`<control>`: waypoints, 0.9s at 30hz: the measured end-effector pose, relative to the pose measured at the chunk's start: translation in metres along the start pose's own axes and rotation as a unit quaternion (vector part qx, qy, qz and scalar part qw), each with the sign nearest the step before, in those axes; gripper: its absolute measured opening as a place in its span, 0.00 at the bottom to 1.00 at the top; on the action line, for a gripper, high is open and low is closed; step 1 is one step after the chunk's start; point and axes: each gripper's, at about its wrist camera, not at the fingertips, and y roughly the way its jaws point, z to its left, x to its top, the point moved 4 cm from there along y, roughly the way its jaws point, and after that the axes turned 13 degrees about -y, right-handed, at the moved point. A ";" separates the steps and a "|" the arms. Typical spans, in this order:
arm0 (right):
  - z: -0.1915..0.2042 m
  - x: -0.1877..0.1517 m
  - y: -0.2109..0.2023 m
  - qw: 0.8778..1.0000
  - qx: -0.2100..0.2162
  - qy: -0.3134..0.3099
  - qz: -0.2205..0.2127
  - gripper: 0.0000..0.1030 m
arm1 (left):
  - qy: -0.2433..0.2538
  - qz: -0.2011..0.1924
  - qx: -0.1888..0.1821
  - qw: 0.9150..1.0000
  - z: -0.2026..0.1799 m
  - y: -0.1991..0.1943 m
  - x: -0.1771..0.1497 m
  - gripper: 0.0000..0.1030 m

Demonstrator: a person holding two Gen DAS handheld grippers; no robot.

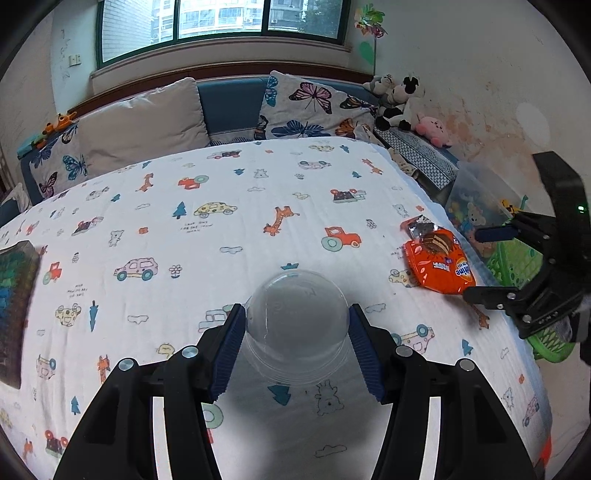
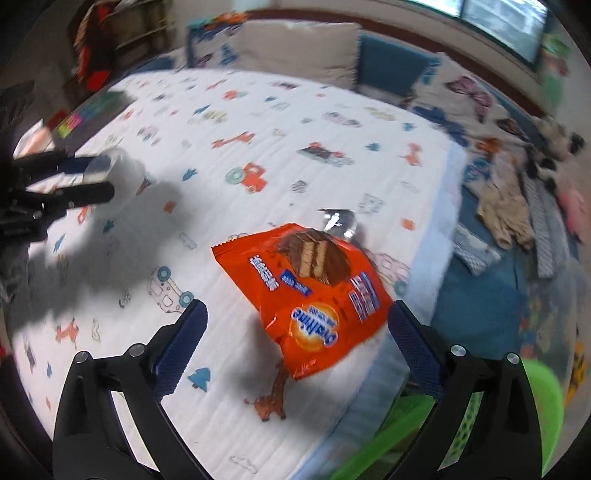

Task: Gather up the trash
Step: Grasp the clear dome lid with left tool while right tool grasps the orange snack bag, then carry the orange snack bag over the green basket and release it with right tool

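The right wrist view is smeared by motion blur, so the far side of the room and the things along the wall there are hard to make out. A bright green plastic basket [image 1: 517, 258] is mostly hidden behind the right tool [image 1: 476, 262] in the left wrist view and cut off at the bottom edge of the right wrist view.

The surface is a bed with a white quilted cover printed with cars, giraffes and trees [image 1: 258, 206]. At its head lie a plain beige pillow [image 1: 144, 122] and butterfly-print pillows [image 1: 314, 110] against a blue headboard, under a green-framed window [image 1: 221, 22]. Plush toys [image 1: 399, 103] sit in the corner by a stained white wall.

The left tool [image 1: 297, 325] is clamped on a clear domed plastic cup lid [image 1: 297, 314], its blue ribbed pads pressing both sides, just above the cover. The right tool stands wide open, holding nothing, with the orange glossy snack wrapper [image 2: 314, 291] lying on the cover just ahead of its fingers, near the bed's right edge. The wrapper's torn silver top [image 2: 338, 221] points toward the pillows. A dark patterned book or box [image 1: 14, 314] lies at the bed's left edge, partly cut off.
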 end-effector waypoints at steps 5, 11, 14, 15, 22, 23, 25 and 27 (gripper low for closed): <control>0.000 0.009 0.020 0.998 0.005 -0.047 0.029 0.96 | -0.004 0.000 -0.006 1.000 0.001 0.003 0.003 0.53; -0.001 0.009 0.041 0.998 0.010 -0.054 0.043 0.96 | 0.008 -0.002 -0.003 1.000 -0.003 0.004 0.001 0.53; -0.007 0.009 0.046 0.999 0.021 -0.029 0.039 0.96 | 0.006 -0.001 -0.003 1.000 -0.002 0.005 0.001 0.53; -0.009 0.010 0.046 0.999 0.023 -0.020 0.037 0.96 | 0.005 0.000 -0.004 1.000 -0.002 0.005 0.000 0.53; -0.016 0.009 0.037 0.998 0.035 0.033 0.031 0.82 | 0.007 -0.005 -0.005 1.000 -0.003 0.000 -0.001 0.53; -0.017 0.008 0.037 0.998 0.028 0.036 0.035 0.79 | 0.004 -0.004 -0.006 1.000 -0.003 -0.001 -0.001 0.53; -0.017 0.007 0.035 0.998 0.029 0.041 0.032 0.76 | 0.002 -0.004 -0.007 1.000 -0.003 -0.002 -0.001 0.53; -0.015 0.006 0.030 0.998 0.030 0.050 0.023 0.72 | 0.003 -0.006 -0.010 1.000 -0.005 -0.005 -0.002 0.53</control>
